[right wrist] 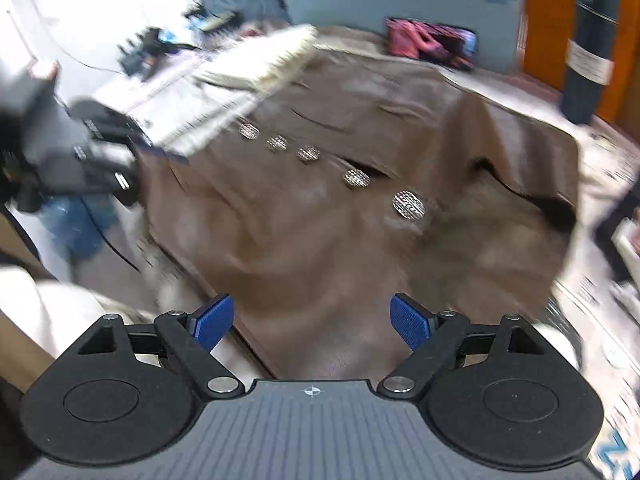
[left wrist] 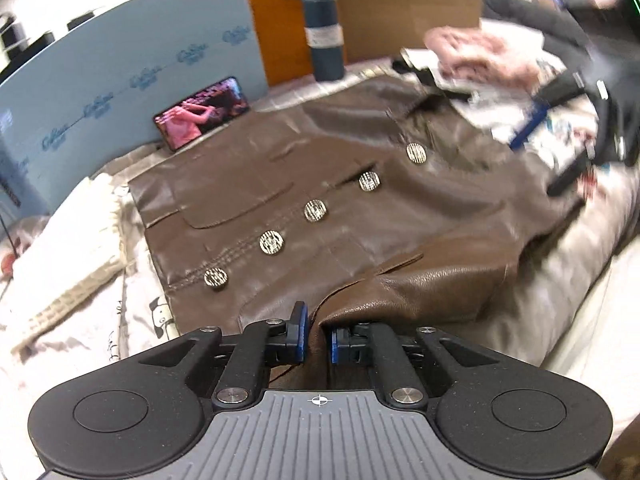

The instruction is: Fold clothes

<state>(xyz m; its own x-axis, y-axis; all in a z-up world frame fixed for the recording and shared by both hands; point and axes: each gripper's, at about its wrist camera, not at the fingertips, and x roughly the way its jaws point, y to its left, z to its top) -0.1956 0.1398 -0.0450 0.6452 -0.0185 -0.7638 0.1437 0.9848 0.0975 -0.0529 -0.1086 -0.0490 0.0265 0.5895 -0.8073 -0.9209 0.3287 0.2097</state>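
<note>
The left hand-held gripper (left wrist: 318, 338) pinches the brown jacket's (left wrist: 320, 208) near edge; the right hand-held gripper (right wrist: 312, 320) gapes wide above the jacket.

Bed (left wrist: 560, 288) covered with pale printed sheet. Laid directly on it: brown leather jacket (left wrist: 320, 200) ahead of left gripper, cream knit (left wrist: 68, 256) to its left.

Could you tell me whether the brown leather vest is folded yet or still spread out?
Mostly spread: the brown leather vest lies flat, all five buttons showing; only its near edge is lifted, pinched by the left gripper.
</note>
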